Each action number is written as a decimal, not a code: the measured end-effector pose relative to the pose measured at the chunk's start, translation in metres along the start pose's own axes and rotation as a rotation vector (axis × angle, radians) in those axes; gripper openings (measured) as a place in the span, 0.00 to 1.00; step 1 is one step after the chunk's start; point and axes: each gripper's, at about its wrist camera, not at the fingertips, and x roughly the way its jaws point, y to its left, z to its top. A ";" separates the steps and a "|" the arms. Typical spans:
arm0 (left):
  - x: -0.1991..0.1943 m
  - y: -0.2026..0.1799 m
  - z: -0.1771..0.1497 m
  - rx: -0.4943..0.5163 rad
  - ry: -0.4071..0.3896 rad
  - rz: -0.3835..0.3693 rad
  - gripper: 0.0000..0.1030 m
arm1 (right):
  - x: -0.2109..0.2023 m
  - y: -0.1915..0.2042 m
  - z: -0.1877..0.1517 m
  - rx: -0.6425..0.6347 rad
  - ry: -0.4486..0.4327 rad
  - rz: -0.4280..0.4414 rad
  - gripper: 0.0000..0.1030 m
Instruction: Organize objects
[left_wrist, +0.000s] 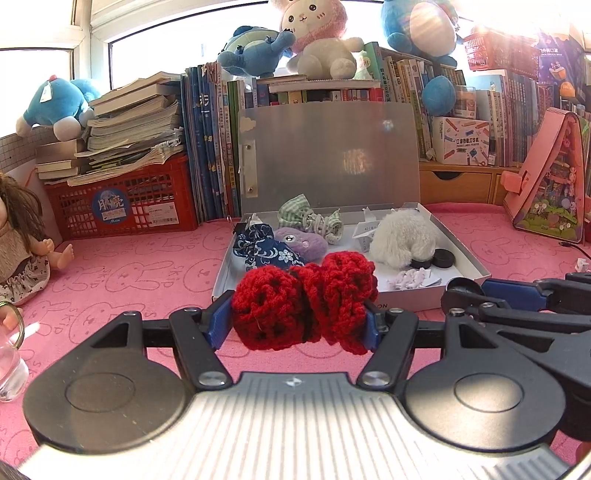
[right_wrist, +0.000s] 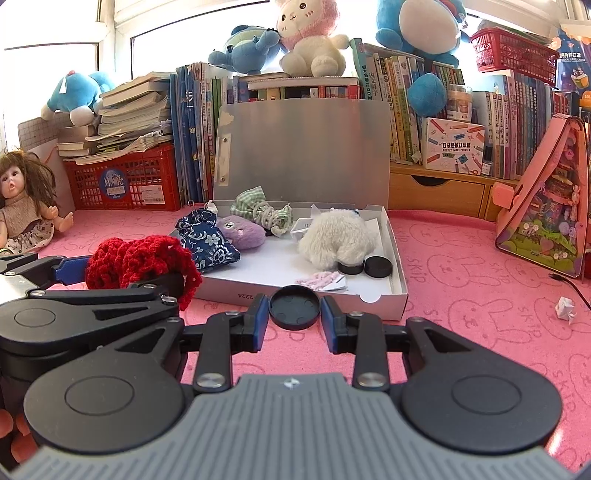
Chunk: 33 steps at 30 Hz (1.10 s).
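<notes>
The left hand-held gripper is clamped on a red crochet piece, its blue pads pressing both sides of the yarn; it hangs above the pink mat on the counter, just in front of the near wall of the white box; in the right wrist view the same piece shows at the box's left front corner, beside the blue pouch.

The right hand-held gripper has its fingers spread, gripping nothing; a black lid lies flat on the mat between the fingertips, with a gap to each pad, just before the box's front wall.

The box stands open, its lid upright against the row of books; inside lie the blue floral pouch, a purple plush, a green checked cloth, a white plush, two black discs touching that plush, a folded paper and a small pale pink scrap near the front.

Left on the mat sits a doll before a red crate stacked with books; a pink case leans at the right, with a crumpled paper lying near it; plush toys sit on top of the books.
</notes>
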 end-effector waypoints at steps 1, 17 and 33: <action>0.002 0.000 0.002 -0.002 -0.001 -0.001 0.68 | 0.001 -0.001 0.001 0.001 -0.002 0.000 0.36; 0.053 -0.001 0.031 -0.010 -0.001 -0.027 0.68 | 0.040 -0.010 0.029 -0.030 -0.028 -0.051 0.36; 0.111 0.002 0.056 -0.002 0.016 -0.080 0.68 | 0.094 -0.038 0.051 0.056 0.046 0.016 0.36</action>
